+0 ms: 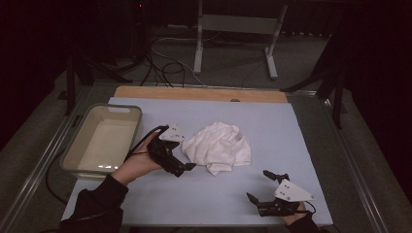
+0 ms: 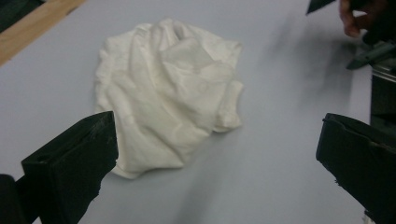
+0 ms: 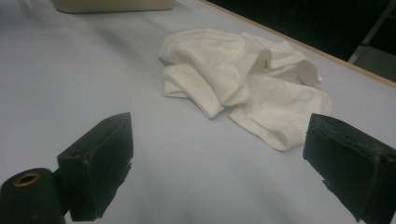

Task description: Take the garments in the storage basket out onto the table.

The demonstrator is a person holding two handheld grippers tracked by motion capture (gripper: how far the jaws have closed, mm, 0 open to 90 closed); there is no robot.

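Right now the white cloth sits crumpled in a loose heap near the middle of the bench, slightly toward the left half, flat on the pale blue cover. Far edge shows a bare wooden strip; the cloth is well short of it. Near edge is where my hands come in.

Open room: whole right half of the bench is bare cover, same for the strip along the near edge between my two grippers. Left side is tighter: the beige tub stands at the left edge, its long side running toward the far edge, well apart from the cloth.

My left gripper is between tub and cloth, just beside the cloth's near-left rim, not touching it. Jaws wide apart, nothing between them. In the left gripper view the cloth lies ahead of the gap, nearer the left-hand jaw, with the lowest fold close to that jaw tip.

My right gripper is near the near-right corner, well apart from the cloth, bare cover in between. Jaws spread wide, holding nothing. In the right gripper view the cloth lies ahead past the jaw tips, one folded flap reaching toward the right-hand jaw, and the tub sits at the far edge of the frame.
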